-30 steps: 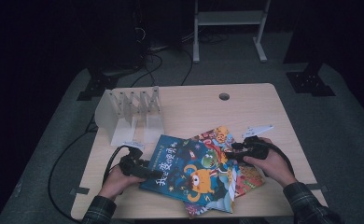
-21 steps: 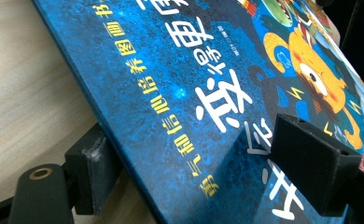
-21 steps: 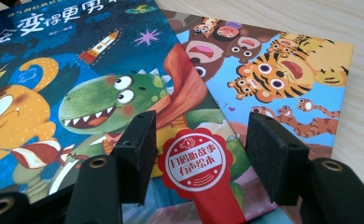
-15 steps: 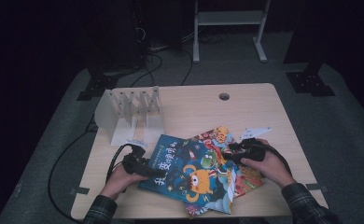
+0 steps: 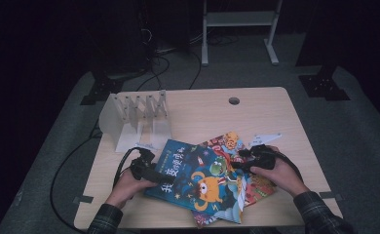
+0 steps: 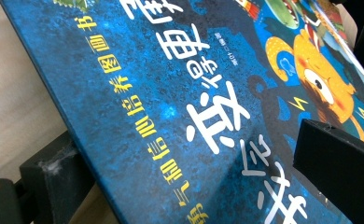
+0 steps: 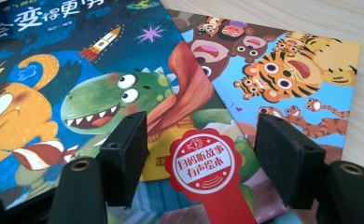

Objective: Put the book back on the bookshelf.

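A blue picture book [image 5: 198, 180] with an orange monster and a green dinosaur lies on top of a fanned pile of picture books. My left gripper [image 5: 151, 174] is at its left edge. In the left gripper view one jaw is under the blue book [image 6: 171, 116] and the other stands just above the cover. The left gripper [image 6: 189, 154] has just been opening and does not press on the book. My right gripper [image 5: 242, 163] hovers at the right edge. Its jaws [image 7: 203, 149], also just widened, straddle a red sticker [image 7: 203, 161] without touching it. A tiger book [image 7: 301, 70] lies beneath.
A white slotted book rack [image 5: 139, 114] stands at the table's back left, close to my left hand. A white sheet [image 5: 266, 140] lies beyond my right hand. The wooden table [image 5: 202, 112] has a round hole [image 5: 234, 101] near its far edge. Cables trail off the left side.
Both hands stay at the blue book's edges, and the left hand has edged slightly toward it. The book lies almost where it was.
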The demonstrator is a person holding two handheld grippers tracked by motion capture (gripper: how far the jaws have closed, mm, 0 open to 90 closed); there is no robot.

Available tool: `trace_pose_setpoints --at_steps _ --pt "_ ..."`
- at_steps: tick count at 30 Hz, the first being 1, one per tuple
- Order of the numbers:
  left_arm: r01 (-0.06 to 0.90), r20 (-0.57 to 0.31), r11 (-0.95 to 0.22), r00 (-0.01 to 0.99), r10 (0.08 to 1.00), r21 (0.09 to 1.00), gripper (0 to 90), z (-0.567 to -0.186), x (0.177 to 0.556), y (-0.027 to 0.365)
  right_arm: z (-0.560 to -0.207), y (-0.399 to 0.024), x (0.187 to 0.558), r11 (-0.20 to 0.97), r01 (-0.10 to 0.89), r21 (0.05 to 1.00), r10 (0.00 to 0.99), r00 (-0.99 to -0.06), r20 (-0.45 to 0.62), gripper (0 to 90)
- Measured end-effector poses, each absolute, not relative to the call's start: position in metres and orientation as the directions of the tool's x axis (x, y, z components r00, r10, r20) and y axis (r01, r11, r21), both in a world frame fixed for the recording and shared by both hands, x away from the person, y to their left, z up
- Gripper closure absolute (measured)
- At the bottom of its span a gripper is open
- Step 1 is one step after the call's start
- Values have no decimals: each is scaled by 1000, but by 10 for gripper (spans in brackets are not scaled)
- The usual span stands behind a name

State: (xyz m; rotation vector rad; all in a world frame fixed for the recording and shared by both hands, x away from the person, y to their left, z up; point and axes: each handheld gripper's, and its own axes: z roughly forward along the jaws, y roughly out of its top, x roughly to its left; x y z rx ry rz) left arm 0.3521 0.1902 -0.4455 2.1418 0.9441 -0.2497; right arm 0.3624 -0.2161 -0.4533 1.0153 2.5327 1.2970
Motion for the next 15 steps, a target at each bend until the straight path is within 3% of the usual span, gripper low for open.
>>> trace_pose_setpoints --at_steps 15 --pt "656 -420 -385 732 537 649 15 -408 346 194 -453 -215 360 368 554 747 558 -774 299 313"
